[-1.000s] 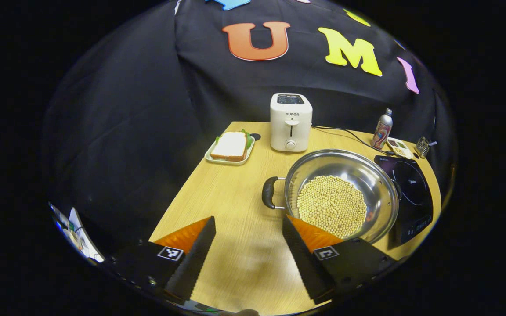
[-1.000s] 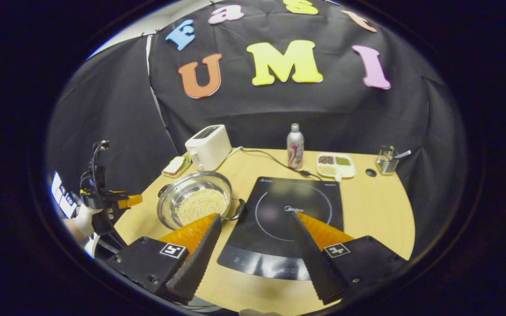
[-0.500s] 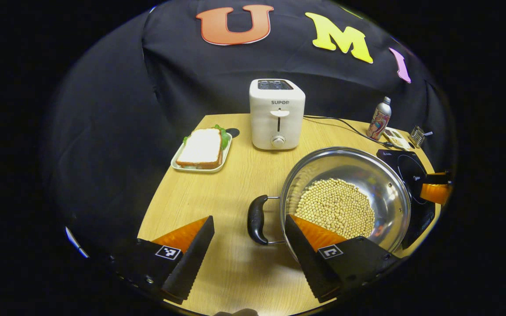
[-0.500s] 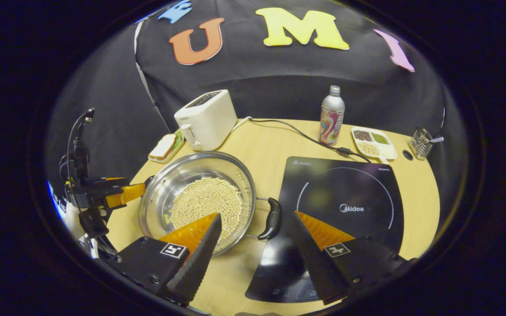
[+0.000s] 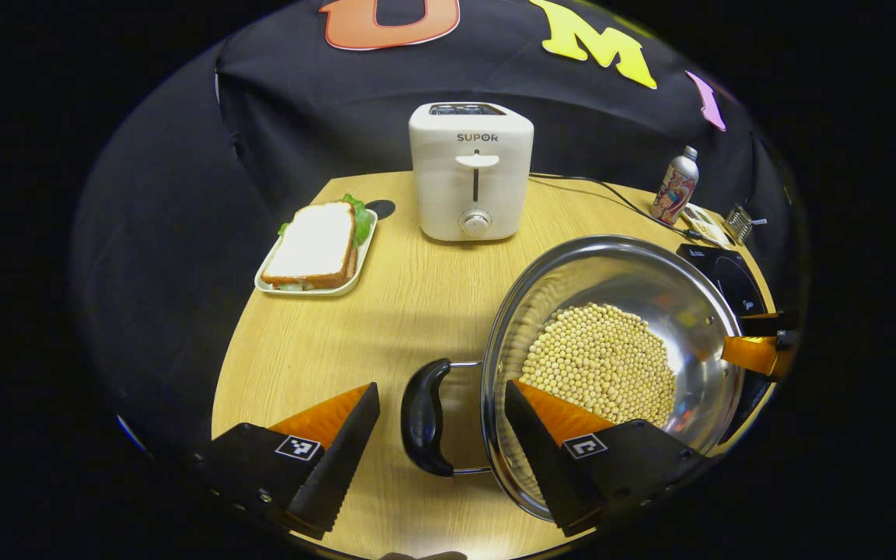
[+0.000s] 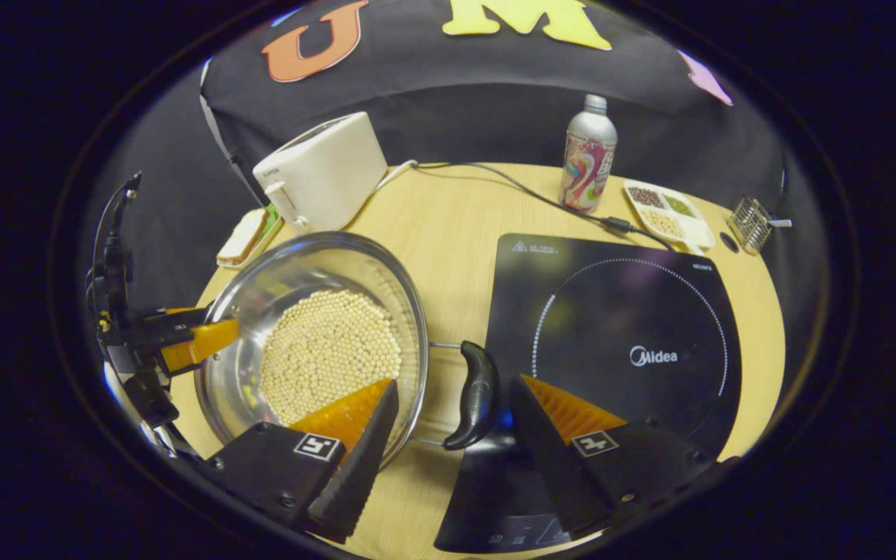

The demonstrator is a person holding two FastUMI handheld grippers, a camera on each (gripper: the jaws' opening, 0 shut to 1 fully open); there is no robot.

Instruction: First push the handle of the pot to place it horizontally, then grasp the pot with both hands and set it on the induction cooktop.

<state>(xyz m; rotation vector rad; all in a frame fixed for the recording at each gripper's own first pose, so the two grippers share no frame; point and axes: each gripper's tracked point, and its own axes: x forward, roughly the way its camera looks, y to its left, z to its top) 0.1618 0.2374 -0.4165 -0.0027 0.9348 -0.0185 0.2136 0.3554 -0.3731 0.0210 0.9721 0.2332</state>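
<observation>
A steel pot [image 5: 611, 272] holding soybeans [image 5: 600, 362] stands on the wooden table [image 5: 386, 311], beside the black induction cooktop [image 6: 619, 342]. The pot's two black handles point sideways. My left gripper [image 5: 440, 389] is open, and the pot's left handle [image 5: 425, 416] lies in the gap between its fingers, untouched. My right gripper [image 6: 454, 385] is open too, straddling the right handle [image 6: 477, 393], which overhangs the cooktop's near corner. The pot wall [image 6: 292, 272] is in the right gripper view, with the left gripper's orange finger [image 6: 199, 342] past its far rim.
A white toaster [image 5: 470, 171] and a sandwich on a plate [image 5: 316, 249] stand behind the pot. A metal bottle [image 6: 589, 155], a divided snack tray [image 6: 670, 214], a wire holder [image 6: 751, 222] and a power cable [image 6: 526, 194] lie behind the cooktop.
Both grippers have moved forward and down toward the pot. Each handle now sits between a gripper's open fingers. The pot has stayed put.
</observation>
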